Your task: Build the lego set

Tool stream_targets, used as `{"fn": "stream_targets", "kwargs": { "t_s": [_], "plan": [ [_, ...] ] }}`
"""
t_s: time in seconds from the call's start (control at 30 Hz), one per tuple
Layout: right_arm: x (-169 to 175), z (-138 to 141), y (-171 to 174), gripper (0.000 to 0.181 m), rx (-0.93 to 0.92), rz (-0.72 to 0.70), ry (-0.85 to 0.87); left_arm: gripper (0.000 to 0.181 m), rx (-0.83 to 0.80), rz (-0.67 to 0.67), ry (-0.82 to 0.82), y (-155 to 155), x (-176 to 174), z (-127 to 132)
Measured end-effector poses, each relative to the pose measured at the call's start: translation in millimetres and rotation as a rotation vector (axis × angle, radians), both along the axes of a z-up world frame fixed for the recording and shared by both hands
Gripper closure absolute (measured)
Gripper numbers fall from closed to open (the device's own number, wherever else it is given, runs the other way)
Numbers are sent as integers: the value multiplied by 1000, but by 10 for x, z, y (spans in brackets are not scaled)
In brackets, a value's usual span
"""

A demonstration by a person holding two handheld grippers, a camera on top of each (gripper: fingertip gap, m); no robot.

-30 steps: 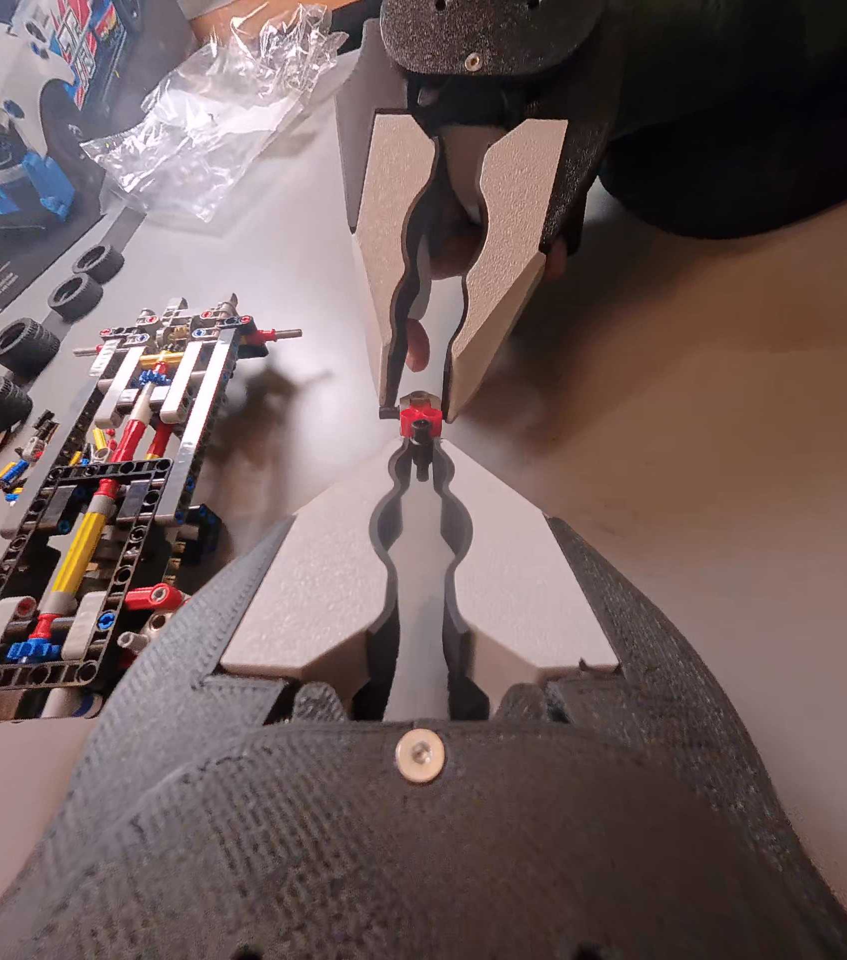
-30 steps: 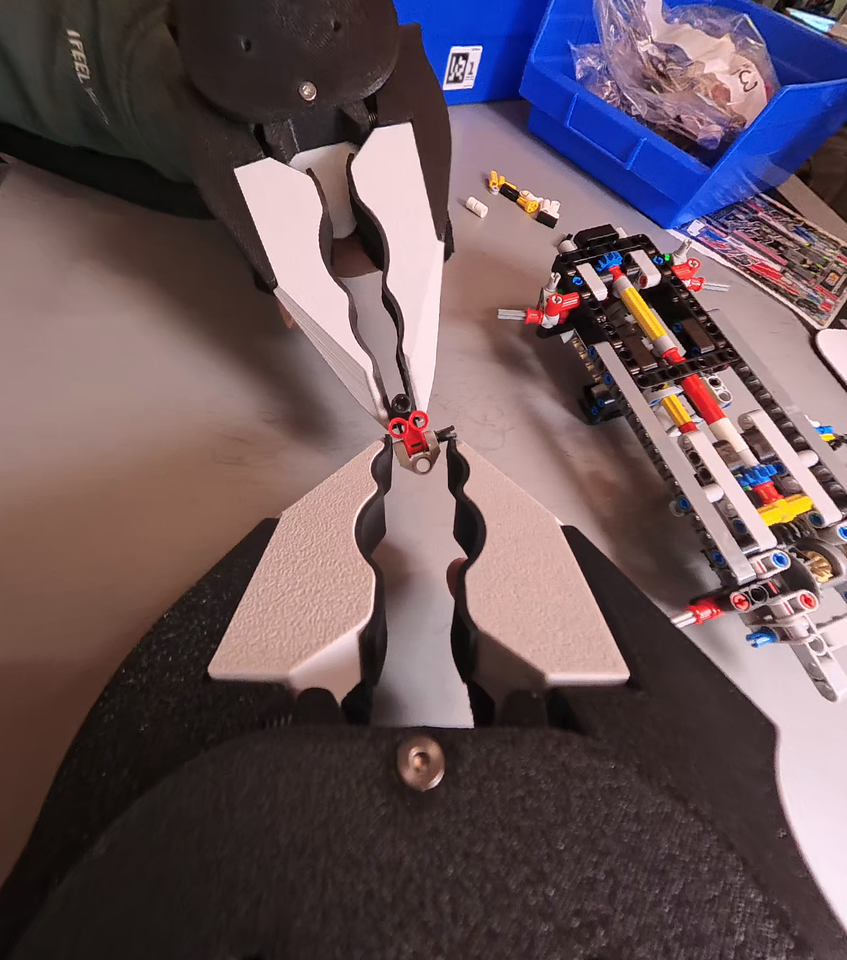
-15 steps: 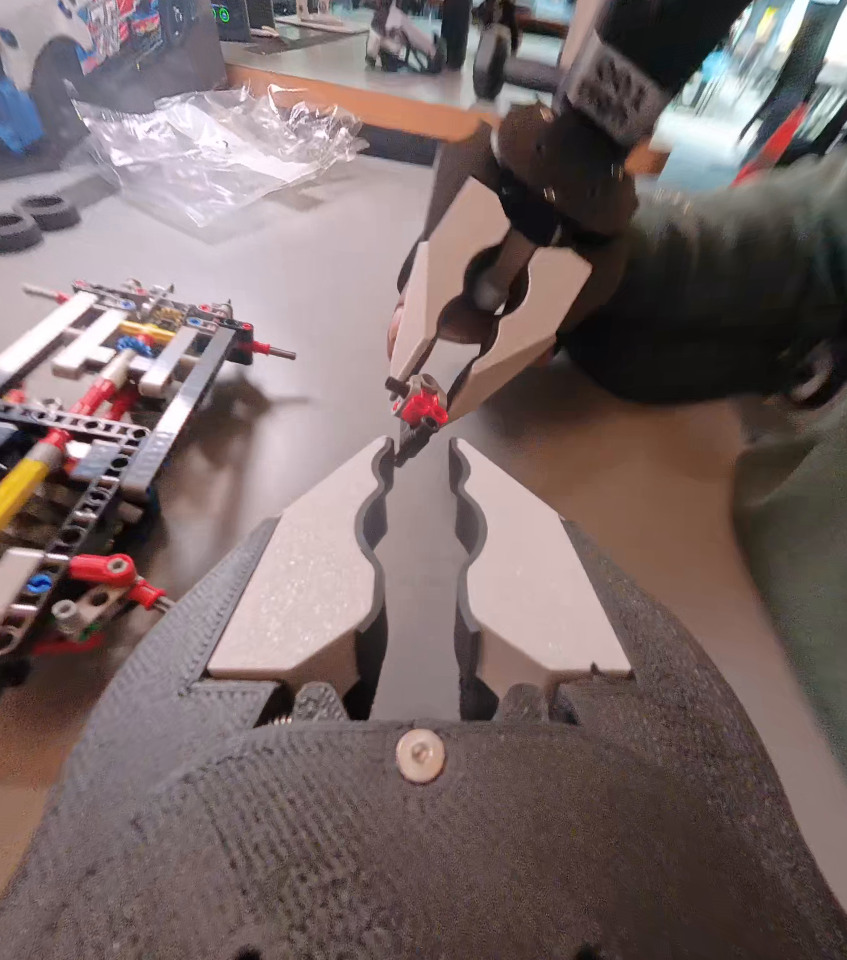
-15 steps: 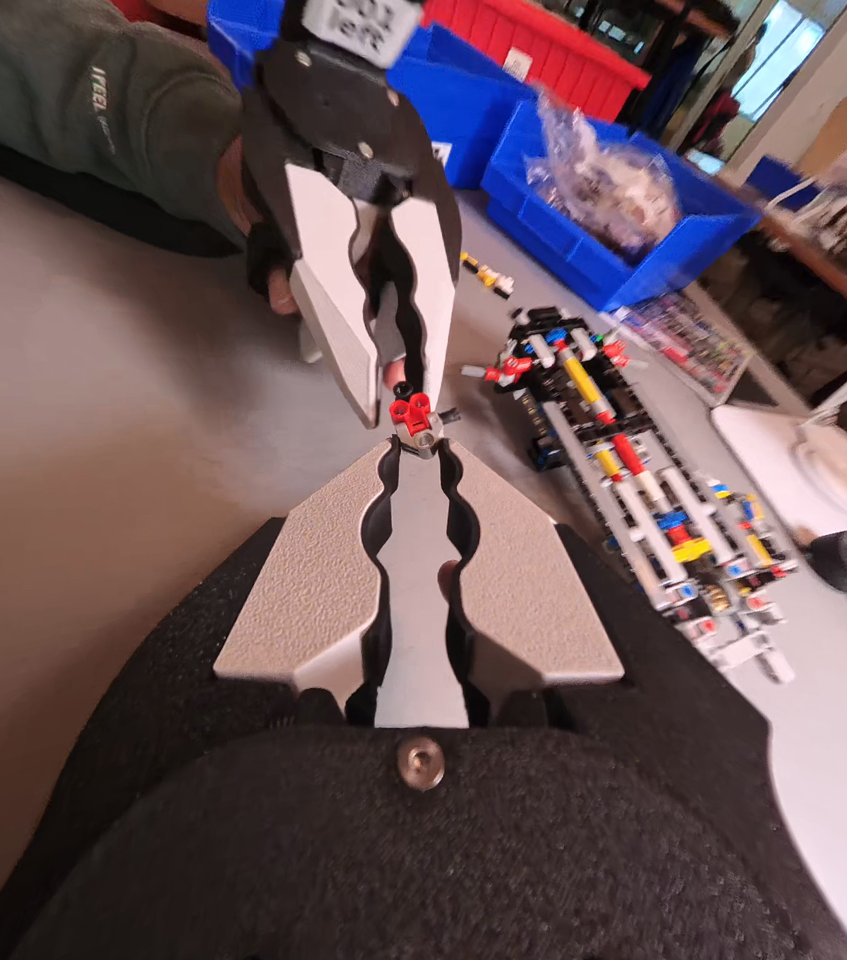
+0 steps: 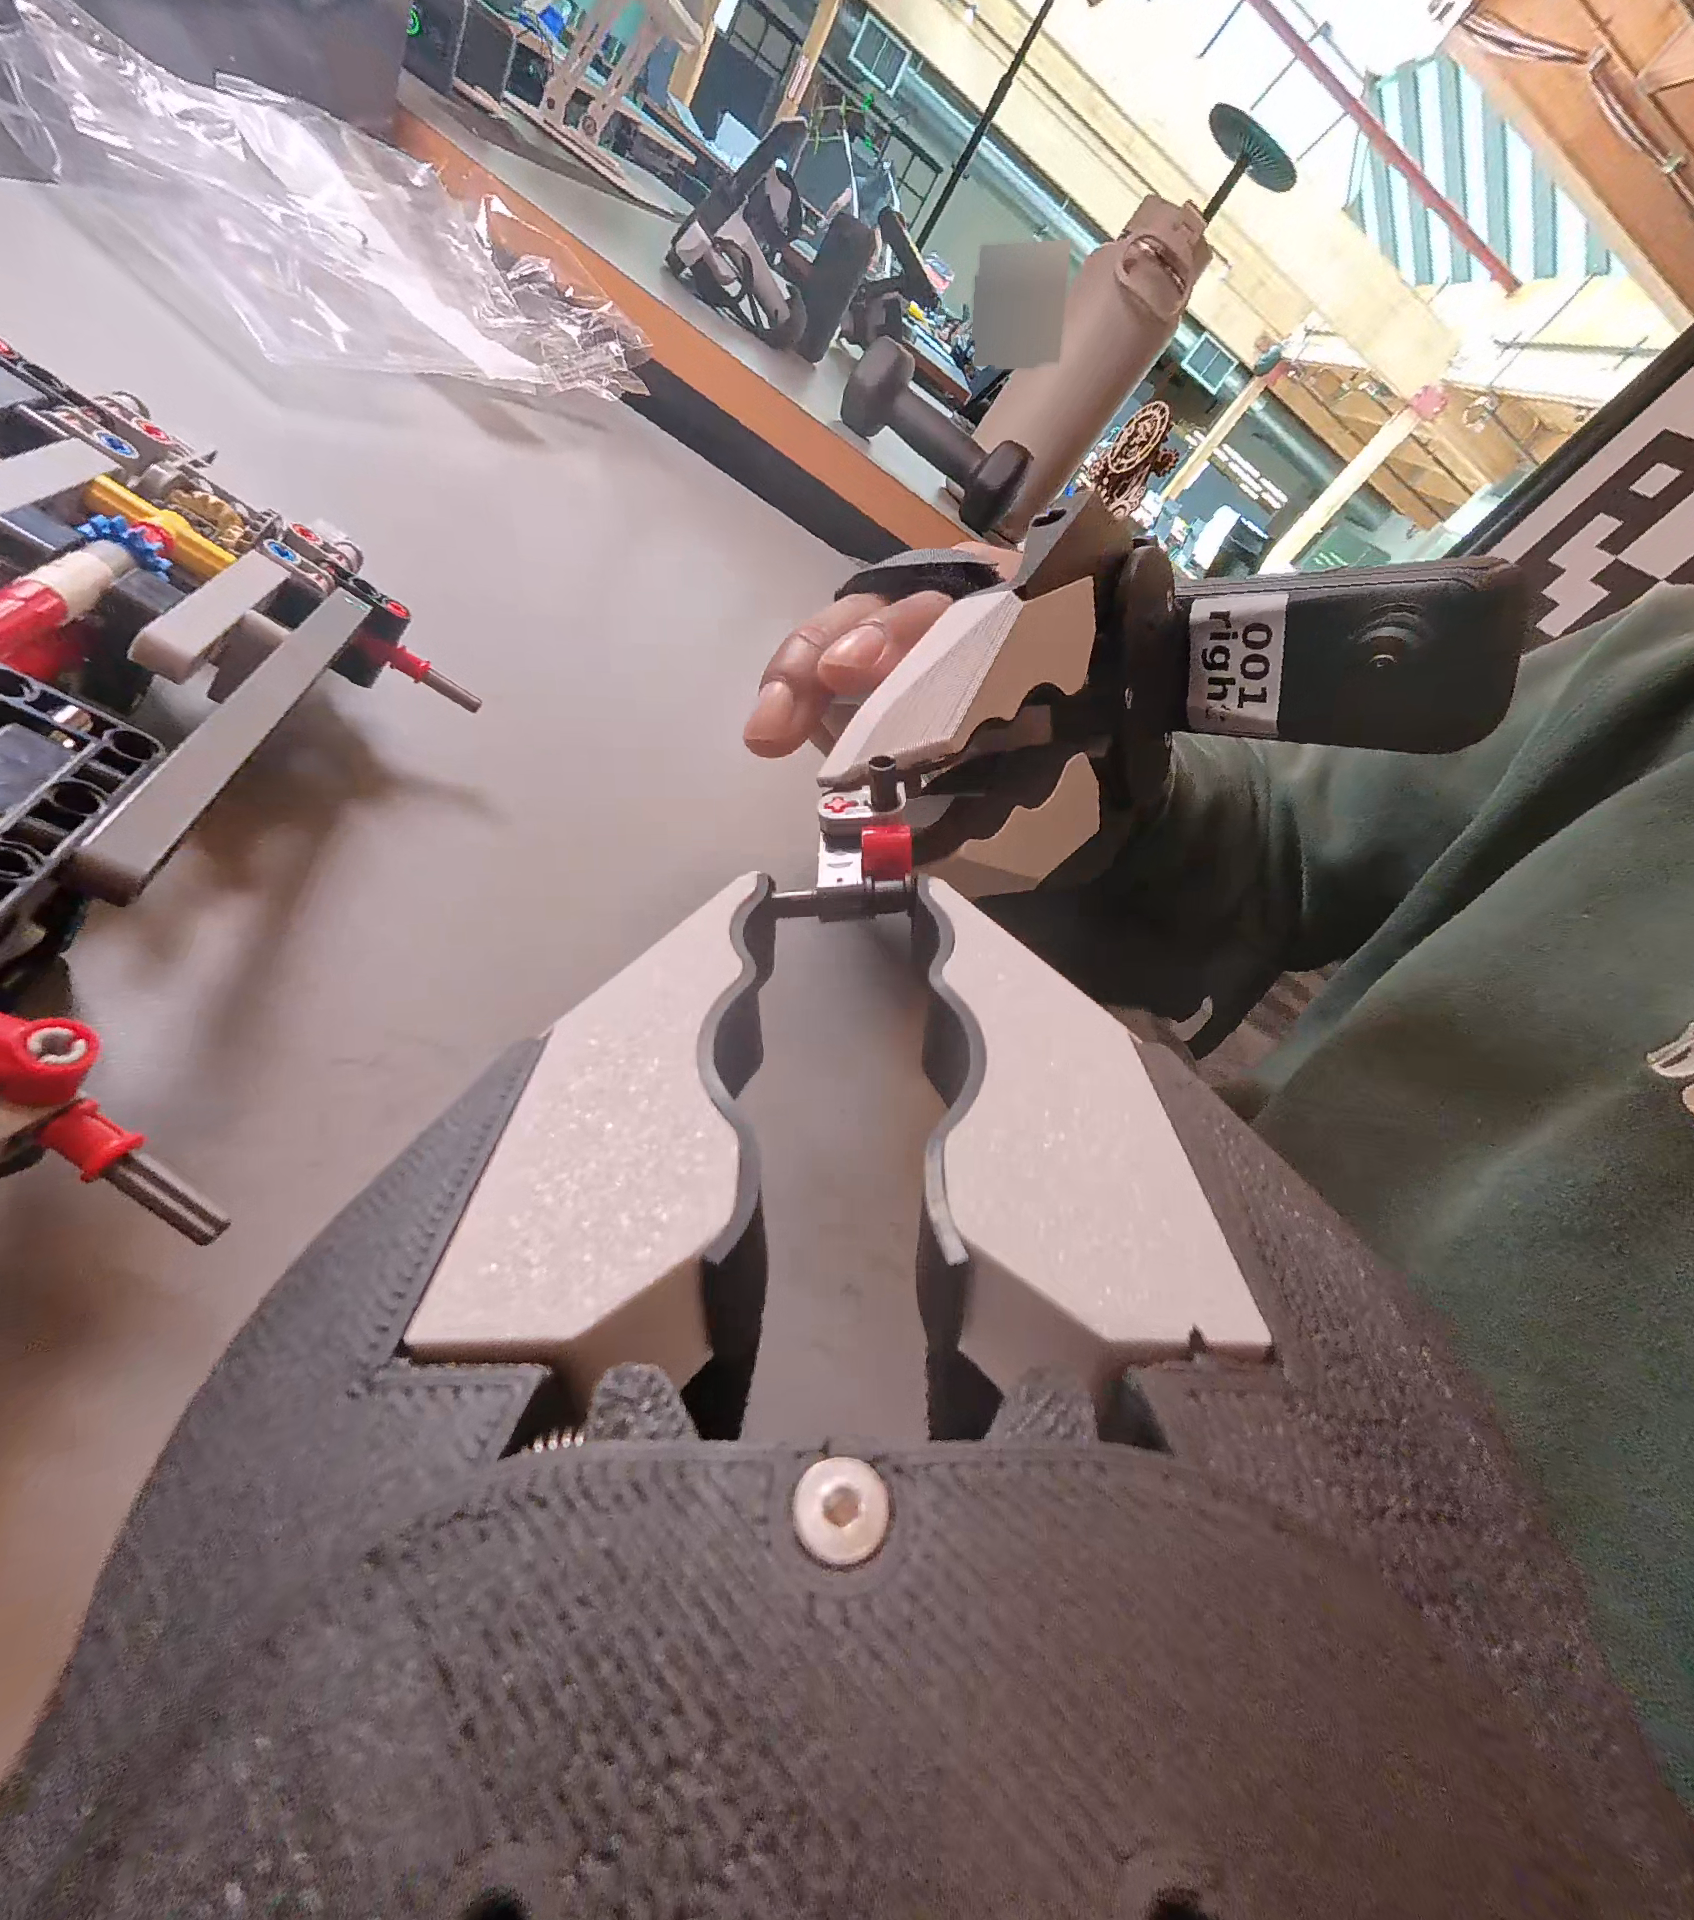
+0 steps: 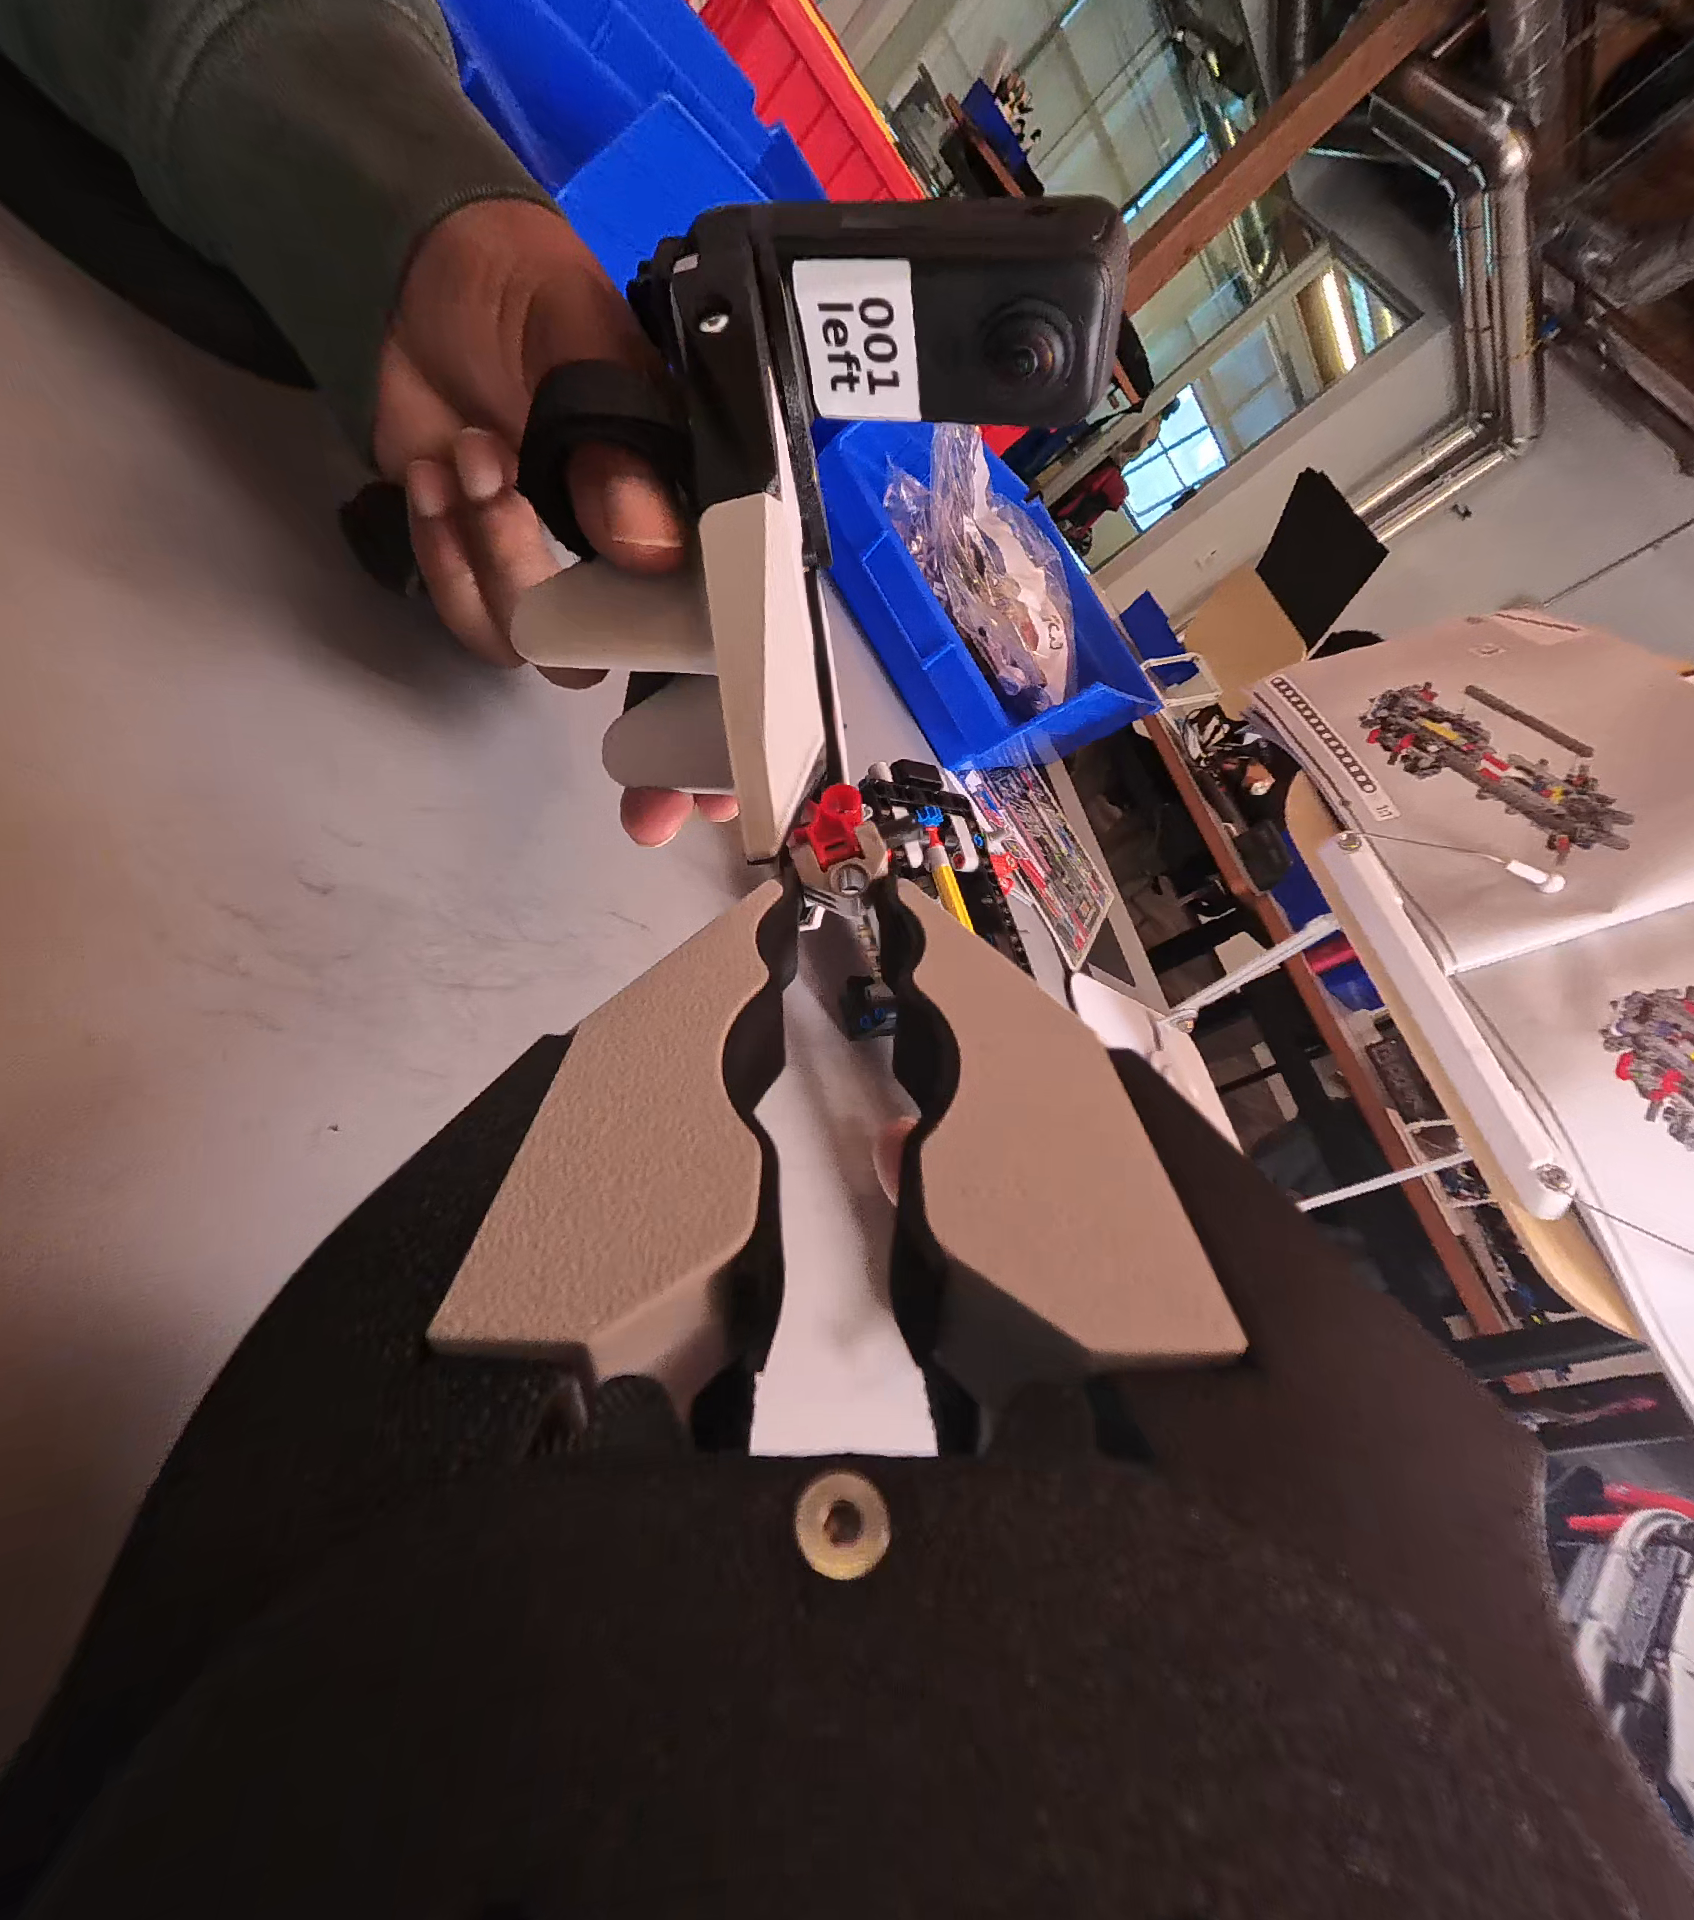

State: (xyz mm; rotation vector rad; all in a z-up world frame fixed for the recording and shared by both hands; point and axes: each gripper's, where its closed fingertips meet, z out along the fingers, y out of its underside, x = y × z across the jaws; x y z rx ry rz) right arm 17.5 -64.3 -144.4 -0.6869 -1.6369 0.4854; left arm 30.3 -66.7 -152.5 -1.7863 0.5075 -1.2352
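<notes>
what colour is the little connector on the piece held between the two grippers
Red: the connector sits on a light grey piece with a black pin. It shows best in the left wrist view.

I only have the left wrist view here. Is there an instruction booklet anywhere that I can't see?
Observer: Yes. The right wrist view shows an open instruction booklet propped on a white stand.
Operator: Any spare parts on that side?
Observer: A blue bin holds a clear bag of parts.
Operator: How does my left gripper look from there?
Observer: The left gripper appears edge-on, with its tips at the small red and grey piece.
</notes>
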Motion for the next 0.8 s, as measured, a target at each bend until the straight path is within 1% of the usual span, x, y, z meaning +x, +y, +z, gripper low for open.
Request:
{"fn": "stream_targets", "kwargs": {
  "t_s": [0.13,0.2,0.3,0.43,0.53,0.67,0.77,0.8],
  "plan": [
    [-3,-25,-2,170,-43,2,-10,157,54,3,70,2,-14,-26],
    [6,-49,-25,170,-146,30,-29,157,128,2,139,-8,-23,-29],
    [42,-51,-65,164,-331,90,-54,157,247,-6,244,-38,-23,-38],
    [103,-133,-200,163,-482,185,-143,157,351,-38,333,-97,29,-65],
    [127,-134,-270,163,-543,226,-169,157,397,-68,370,-147,71,-87],
    [145,-116,-290,165,-570,244,-176,157,426,-76,377,-170,84,-68],
    [154,-90,-229,169,-595,232,-168,157,431,-52,387,-137,56,-56],
    [159,-70,-151,166,-599,212,-160,157,434,-30,387,-105,23,-37]
  ]
}}
